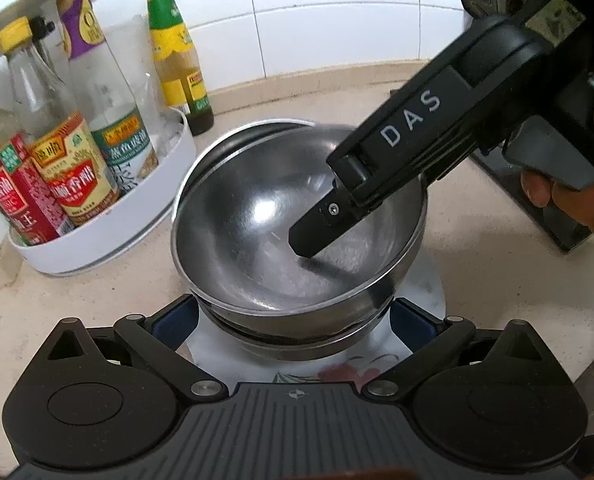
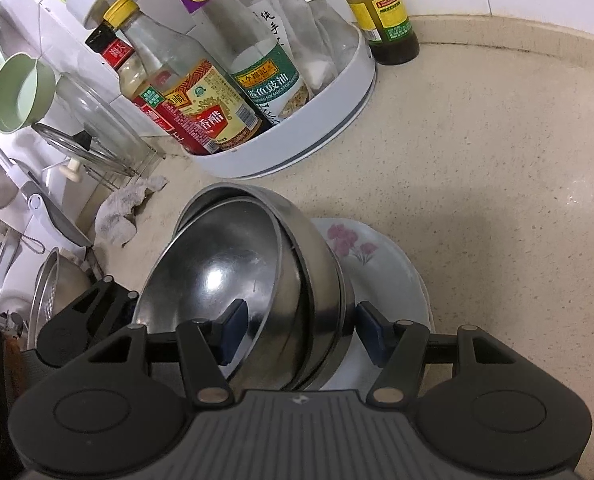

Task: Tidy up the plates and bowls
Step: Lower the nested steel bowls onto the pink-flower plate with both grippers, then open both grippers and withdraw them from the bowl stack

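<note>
Steel bowls [image 2: 233, 280]: nested stack, top one tilted, resting on a flowered plate [image 2: 377, 264] on the counter [image 2: 497, 160].
Right hand-held gripper [image 2: 295, 330]: jaws straddle the bowl walls, one pad inside the top bowl, one outside; contact unclear.
Left hand-held gripper [image 1: 293, 320]: jaws apart, flanking the stack's base.
Condiment rack [image 2: 321, 132]: just behind the bowls.

Each hand-held gripper [image 2: 297, 330] is matte black plastic with a ribbed grey top panel, round side housings and silver pivot pins. Finger pads [image 2: 371, 330] are dark blue. The right hand-held gripper [image 1: 317, 236] bears white lettering ("DAS").
</note>
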Tool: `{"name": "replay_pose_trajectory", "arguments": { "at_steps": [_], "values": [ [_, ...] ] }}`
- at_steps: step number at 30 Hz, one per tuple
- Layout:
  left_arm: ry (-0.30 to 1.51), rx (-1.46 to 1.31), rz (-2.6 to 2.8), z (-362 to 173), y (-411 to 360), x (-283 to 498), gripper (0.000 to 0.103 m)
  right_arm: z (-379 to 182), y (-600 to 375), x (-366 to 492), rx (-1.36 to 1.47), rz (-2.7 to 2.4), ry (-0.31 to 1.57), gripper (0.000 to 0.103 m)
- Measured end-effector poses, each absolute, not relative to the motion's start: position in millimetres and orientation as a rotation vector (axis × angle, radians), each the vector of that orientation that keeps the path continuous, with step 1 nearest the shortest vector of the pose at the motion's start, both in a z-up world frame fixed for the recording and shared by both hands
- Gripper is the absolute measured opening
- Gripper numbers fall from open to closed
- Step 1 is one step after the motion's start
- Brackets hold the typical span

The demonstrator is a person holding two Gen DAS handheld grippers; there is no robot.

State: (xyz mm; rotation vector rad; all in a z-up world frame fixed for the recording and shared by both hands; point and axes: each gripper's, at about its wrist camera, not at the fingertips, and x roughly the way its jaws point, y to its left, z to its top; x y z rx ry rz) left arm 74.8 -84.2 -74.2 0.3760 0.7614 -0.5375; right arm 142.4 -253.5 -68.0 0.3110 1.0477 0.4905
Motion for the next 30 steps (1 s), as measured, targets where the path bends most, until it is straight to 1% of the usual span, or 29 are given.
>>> {"name": "replay_pose_trajectory", "arguments": {
  "at_steps": [16,30],
  "values": [
    [0.719,0.368,-0.495,-61,-81,53,0.103,-42,-265,110,0.289,0.464,0.967,0.058],
    [0.706,0.352,-0.458,-50,-78,28,0.103,-16,-271,59,0.271,0.455,0.877,0.058]
  ]
}}
